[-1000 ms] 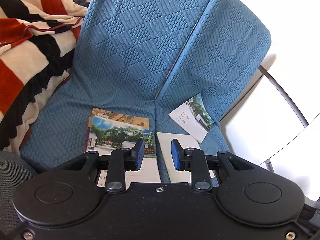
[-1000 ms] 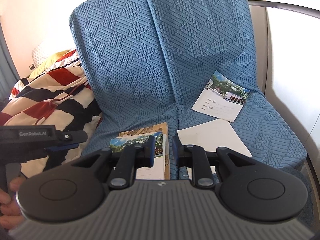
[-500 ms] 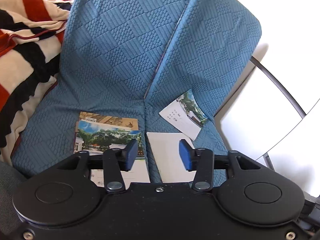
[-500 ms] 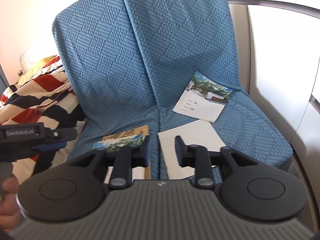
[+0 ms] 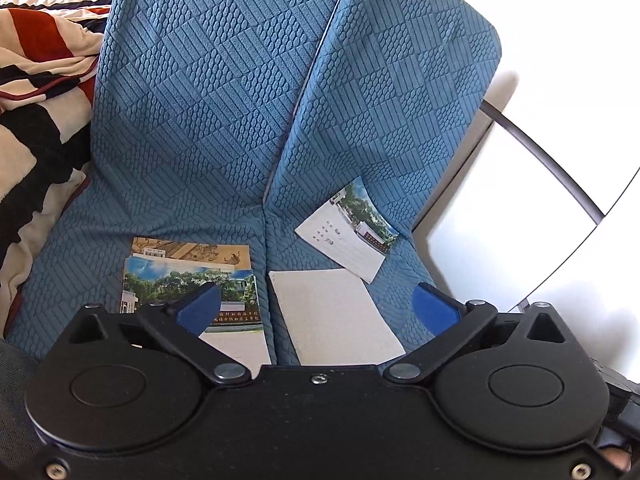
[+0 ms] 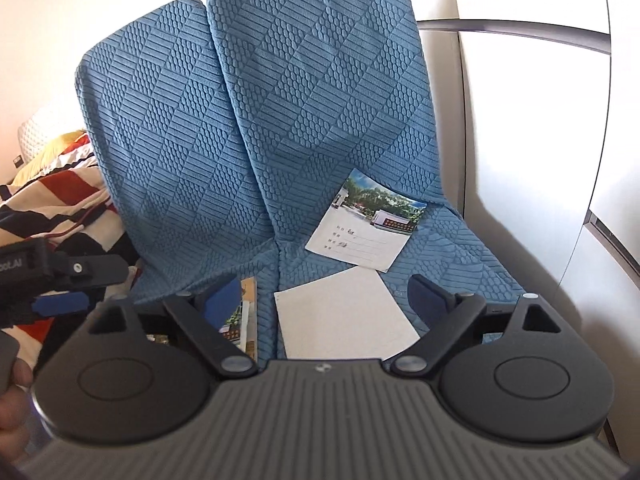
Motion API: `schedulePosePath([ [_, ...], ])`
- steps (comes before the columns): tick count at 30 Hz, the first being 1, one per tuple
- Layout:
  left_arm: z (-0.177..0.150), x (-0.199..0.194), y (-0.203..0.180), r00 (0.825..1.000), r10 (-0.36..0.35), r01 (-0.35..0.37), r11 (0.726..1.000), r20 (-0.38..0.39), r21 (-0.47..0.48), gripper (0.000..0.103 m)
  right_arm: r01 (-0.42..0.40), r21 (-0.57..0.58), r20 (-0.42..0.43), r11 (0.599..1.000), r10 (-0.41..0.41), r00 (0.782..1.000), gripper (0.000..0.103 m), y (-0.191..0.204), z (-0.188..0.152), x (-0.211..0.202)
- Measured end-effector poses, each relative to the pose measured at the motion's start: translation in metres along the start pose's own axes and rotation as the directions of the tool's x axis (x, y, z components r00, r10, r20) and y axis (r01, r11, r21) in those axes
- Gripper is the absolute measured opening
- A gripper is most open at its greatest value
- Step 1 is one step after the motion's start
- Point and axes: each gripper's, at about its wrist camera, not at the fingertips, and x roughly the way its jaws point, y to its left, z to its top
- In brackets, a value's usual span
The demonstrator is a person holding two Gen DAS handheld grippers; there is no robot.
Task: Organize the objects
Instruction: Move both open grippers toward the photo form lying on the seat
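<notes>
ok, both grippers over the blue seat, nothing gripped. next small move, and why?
Probably ease the right gripper forward and down onto the plain white sheet, which lies loose on the right cushion between its empty, opening jaws. The left gripper, also opening and empty, sits over the booklet stack, the likely place to gather things.

blue quilted seat cover (image 5: 208, 128) | striped blanket (image 5: 40, 92) beside it | white wall (image 6: 520, 128)

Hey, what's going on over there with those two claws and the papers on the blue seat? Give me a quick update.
Left gripper and right gripper both opening, nothing between them. Blank sheet and booklets lie untouched on blue seat. Nothing in the way.
</notes>
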Motion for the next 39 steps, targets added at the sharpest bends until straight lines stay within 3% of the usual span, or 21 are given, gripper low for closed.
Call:
schedulePosePath([
  [11,0.002,0.017,0.008,1.000,0.006,-0.006,1.000,-0.009,0.008,0.102,0.022,0.033,-0.044,0.999,-0.020,0.999,0.091,-0.005,-0.009,0.013],
  [17,0.009,0.030,0.015,1.000,0.012,-0.013,0.998,0.011,0.057,0.102,0.042,0.036,-0.051,0.998,-0.040,0.998,0.091,-0.002,-0.013,0.030],
  [29,0.027,0.086,0.030,1.000,-0.001,-0.001,0.995,0.019,0.098,0.102,0.047,0.041,-0.049,0.998,-0.045,0.998,0.091,-0.003,-0.018,0.072],
  [39,0.029,0.140,0.051,0.998,0.019,-0.015,0.996,-0.052,0.083,0.102,0.066,0.053,-0.081,0.996,-0.061,0.995,0.091,-0.018,-0.023,0.115],
])
